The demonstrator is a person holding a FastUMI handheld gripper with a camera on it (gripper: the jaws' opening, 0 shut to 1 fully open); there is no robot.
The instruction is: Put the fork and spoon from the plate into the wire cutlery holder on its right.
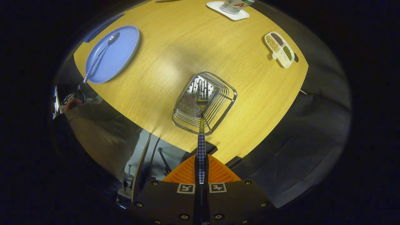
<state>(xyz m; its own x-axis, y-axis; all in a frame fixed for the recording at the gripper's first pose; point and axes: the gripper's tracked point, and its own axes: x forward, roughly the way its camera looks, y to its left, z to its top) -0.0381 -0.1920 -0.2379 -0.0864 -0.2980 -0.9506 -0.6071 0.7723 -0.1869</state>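
My gripper (201, 170) is shut on the checked handle of the fork (202, 125), which sticks straight out ahead of the fingers. The fork's tines hang over the inside of the wire cutlery holder (229, 104), a metal rack with a perforated base standing on the wooden table just beyond the fingers. Far off to the left of the holder lies the blue plate (122, 53). The spoon (100, 56) rests on it, its bowl toward the plate's far side and its checked handle reaching over the plate's near rim.
The round wooden table (175, 47) has a white divided dish of beans (279, 49) at the far right and a container on a white coaster (232, 7) at the back. A person's sleeve (93, 131) is near the table's edge, below the plate.
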